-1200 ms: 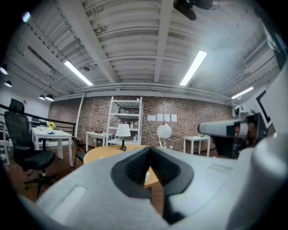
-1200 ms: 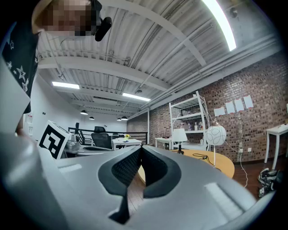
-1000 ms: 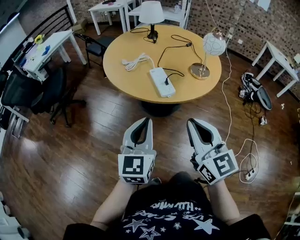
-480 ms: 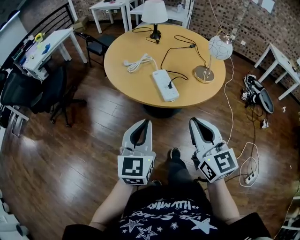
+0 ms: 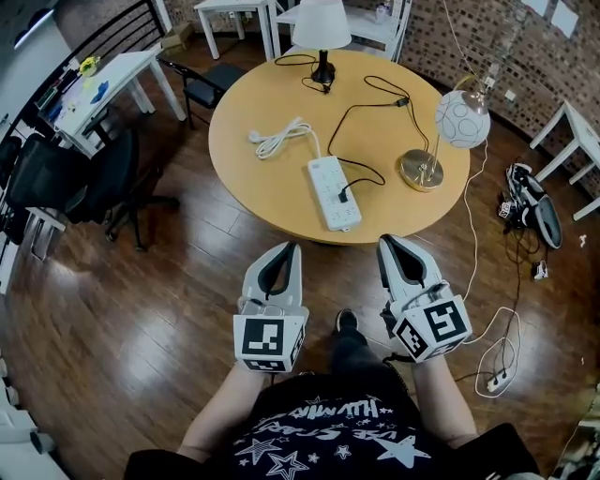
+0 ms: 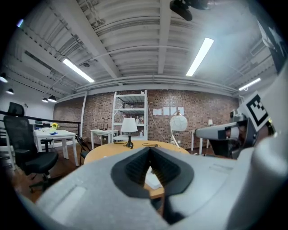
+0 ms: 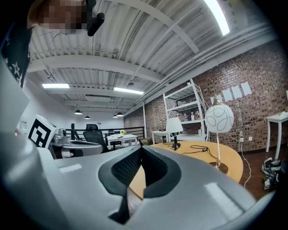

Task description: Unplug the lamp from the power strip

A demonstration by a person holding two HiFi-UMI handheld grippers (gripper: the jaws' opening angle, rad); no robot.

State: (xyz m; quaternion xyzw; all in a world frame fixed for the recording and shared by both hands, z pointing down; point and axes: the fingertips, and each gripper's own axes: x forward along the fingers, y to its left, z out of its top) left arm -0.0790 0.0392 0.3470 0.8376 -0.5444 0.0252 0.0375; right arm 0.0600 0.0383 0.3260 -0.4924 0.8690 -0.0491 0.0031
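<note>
A white power strip [image 5: 333, 192] lies on the round wooden table [image 5: 244, 178], with a black plug [image 5: 345, 196] in it. The plug's black cord runs past an inline switch [image 5: 401, 100] to a white-shaded lamp [image 5: 322, 28] at the table's far edge. A globe lamp [image 5: 462, 119] stands at the right edge. My left gripper [image 5: 286, 248] and right gripper [image 5: 389, 242] are held side by side short of the table's near edge, both shut and empty. In the left gripper view the power strip [image 6: 153, 179] shows past the shut jaws. In the right gripper view the shaded lamp [image 7: 174, 126] stands far off.
A coiled white cord [image 5: 278, 138] lies left of the strip. Black office chairs [image 5: 66, 178] and a white desk [image 5: 112, 80] stand at the left. Loose cables and a floor socket [image 5: 495, 380] lie at the right. The person's foot [image 5: 346, 322] is between the grippers.
The table has come nearer in the head view as the person steps toward it. Both grippers stay shut and keep their places side by side.
</note>
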